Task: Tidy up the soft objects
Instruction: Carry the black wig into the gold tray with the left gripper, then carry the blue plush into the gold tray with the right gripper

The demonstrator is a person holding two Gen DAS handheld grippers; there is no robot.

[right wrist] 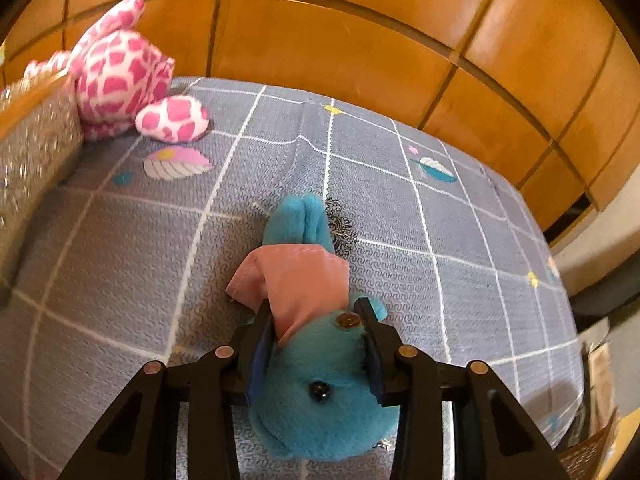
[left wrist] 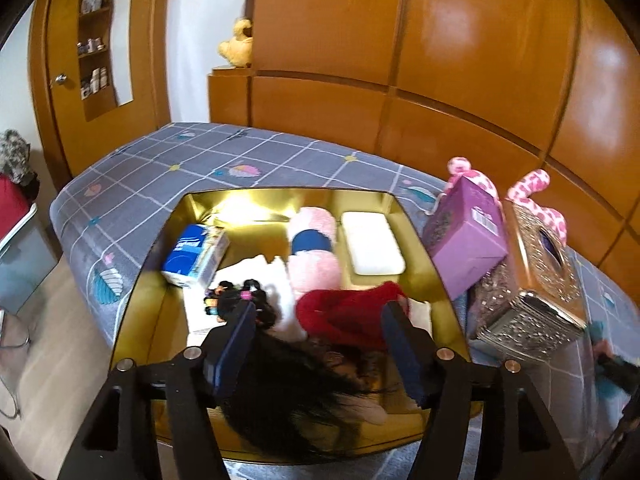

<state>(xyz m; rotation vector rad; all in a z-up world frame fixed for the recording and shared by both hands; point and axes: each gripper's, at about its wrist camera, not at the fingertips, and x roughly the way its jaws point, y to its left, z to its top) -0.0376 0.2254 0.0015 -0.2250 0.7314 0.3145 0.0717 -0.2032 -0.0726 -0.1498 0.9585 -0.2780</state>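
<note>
In the left wrist view a gold box [left wrist: 140, 296] lies open on the bed. It holds a black-haired doll in red [left wrist: 312, 364], a pink plush [left wrist: 314, 248], a white pad [left wrist: 372, 248], a blue tissue pack [left wrist: 194, 254] and white cloth. My left gripper [left wrist: 320, 312] is open above the doll, fingers [left wrist: 236, 344] either side of it. In the right wrist view my right gripper [right wrist: 316, 312] is shut on a blue plush toy in a pink shirt [right wrist: 312, 360], on the bed. A pink-and-white spotted plush [right wrist: 124, 76] sits at the far left.
A purple box [left wrist: 466, 236] and a glittery silver tissue box [left wrist: 532, 292] stand right of the gold box. The grey checked bedspread [right wrist: 440, 240] runs to a wooden headboard wall [right wrist: 360, 48]. A yellow plush [left wrist: 238, 44] sits on a shelf.
</note>
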